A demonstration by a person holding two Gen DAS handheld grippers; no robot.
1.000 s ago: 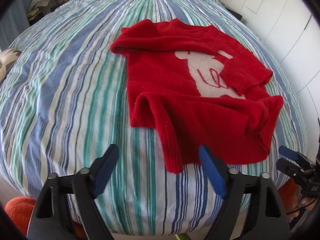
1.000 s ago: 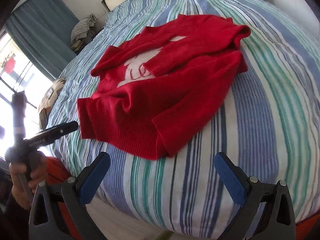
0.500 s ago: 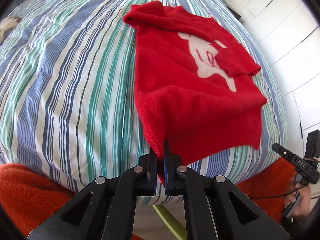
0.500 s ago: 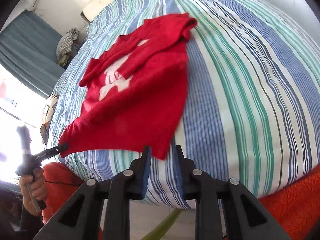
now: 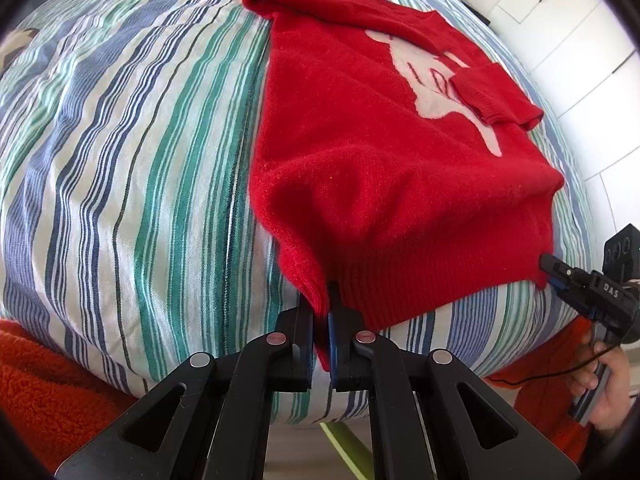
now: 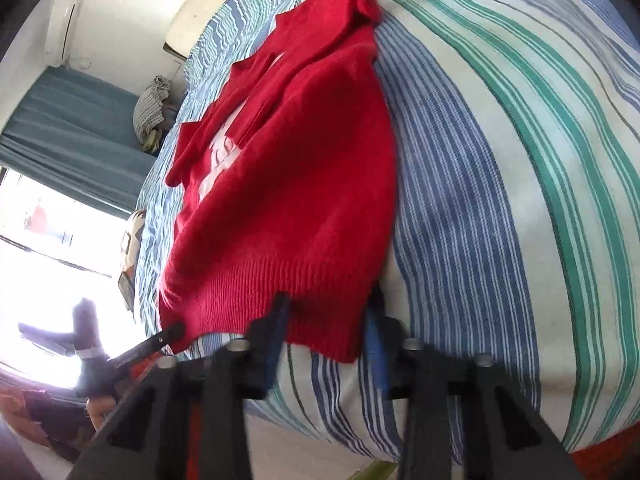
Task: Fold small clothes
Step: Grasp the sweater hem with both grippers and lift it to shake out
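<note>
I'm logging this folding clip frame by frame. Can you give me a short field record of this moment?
garment: red sweater, white figure on the front, lying on the bed
surface: striped bedsheet
left gripper: jaws shut on the sweater's ribbed hem corner
right gripper: jaws apart, astride the other hem corner
sleeve: folded across the chest
fold: not yet made
</note>
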